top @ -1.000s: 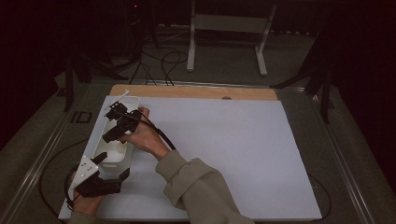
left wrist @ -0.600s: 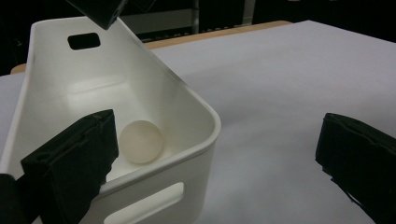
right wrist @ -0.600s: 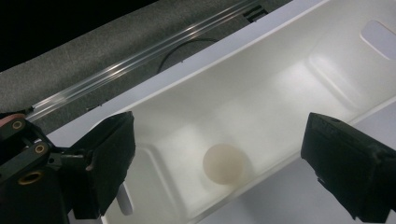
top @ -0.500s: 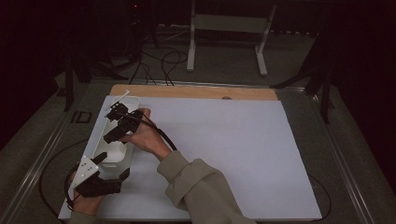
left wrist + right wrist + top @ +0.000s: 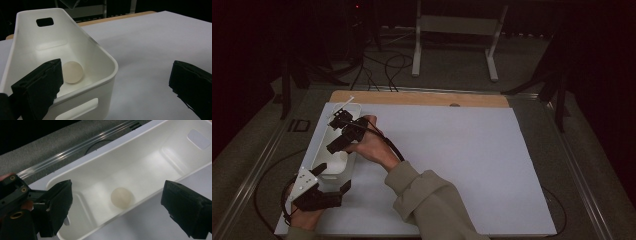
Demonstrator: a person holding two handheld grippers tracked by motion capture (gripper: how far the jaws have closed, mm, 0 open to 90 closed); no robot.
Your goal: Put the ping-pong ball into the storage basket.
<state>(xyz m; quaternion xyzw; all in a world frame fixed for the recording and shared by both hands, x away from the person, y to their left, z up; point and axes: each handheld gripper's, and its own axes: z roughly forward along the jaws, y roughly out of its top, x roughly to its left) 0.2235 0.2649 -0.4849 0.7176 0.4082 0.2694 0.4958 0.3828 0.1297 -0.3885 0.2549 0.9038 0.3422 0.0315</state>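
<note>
A long white bin [image 5: 323, 150] lies along the table's left edge. A pale ball [image 5: 72, 72] rests on its floor near the near end; in the right gripper view the ball [image 5: 121, 197] lies at mid-bin [image 5: 140, 167]. My right gripper [image 5: 337, 132] hovers open over the bin, and its jaws straddle the ball from above [image 5: 122, 211]. My left gripper [image 5: 332, 178] is open at the bin's near end wall [image 5: 100, 100], with one jaw over the inside and the other outside [image 5: 115, 85]. Nothing is held.
A white sheet [image 5: 452, 165] covers the table, with a wooden strip [image 5: 422, 98] at the far edge. A metal stand [image 5: 457, 25] and cables [image 5: 387, 65] lie on the floor beyond. A rail [image 5: 257, 165] runs along the left side.
</note>
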